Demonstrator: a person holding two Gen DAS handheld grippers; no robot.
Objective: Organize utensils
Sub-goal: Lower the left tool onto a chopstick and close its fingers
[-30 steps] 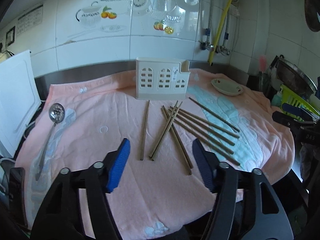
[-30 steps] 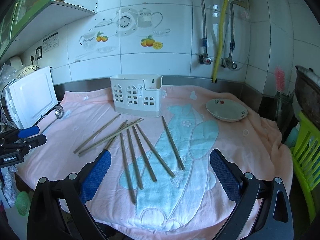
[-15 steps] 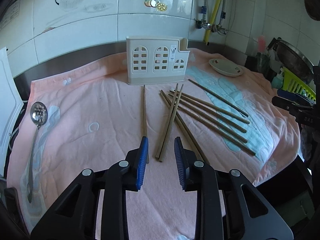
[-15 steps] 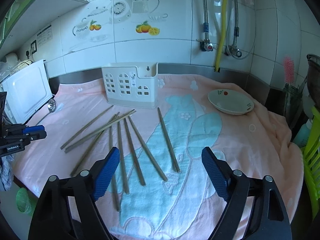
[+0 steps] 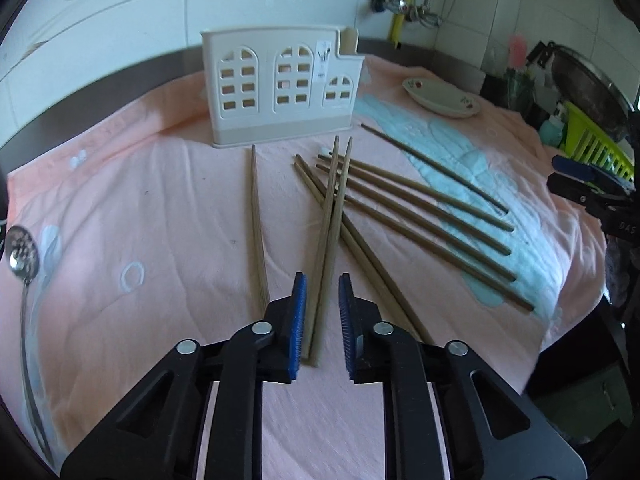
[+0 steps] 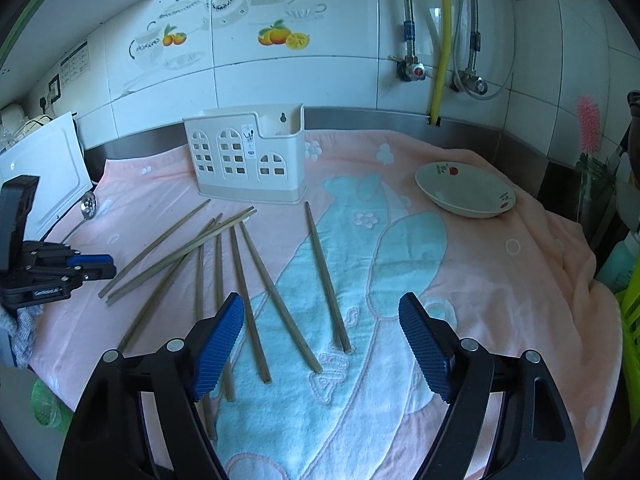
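pink towel [image 6: 500, 280] covers the surface, blue cartoon print on its right half. white board [image 6: 44, 176] leans at the far left edge. cream holder [image 5: 280, 88] with arched cutouts stands upright at the back middle of the towel, near the tiled wall. bowl [image 6: 466, 194] sits right of the holder, well apart from it.

left claw [image 5: 322, 320] low over the near edge of the towel, blue pads a narrow gap apart, not clamped; a crossed pair of chopsticks [image 5: 330, 232] runs between the pads, thick ends under the claw, tips pointing at the holder. cannot tell if the pads touch them. right claw [image 6: 322, 344] wide apart, holding nothing, hovering above the near ends of the sticks on the blue print.

rest of the chopsticks lie flat and loose on the towel in front of the holder: single stick [image 5: 256, 220] left of the pair, apart from it; two sticks [image 5: 360, 244] pass under the pair, angling right; four more [image 5: 424, 216] fan out to the right over the blue print, the farthest one thinner and darker. slotted spoon [image 5: 22, 280] lies at the far left edge of the towel, bowl end away from the camera, well apart from the chopsticks.
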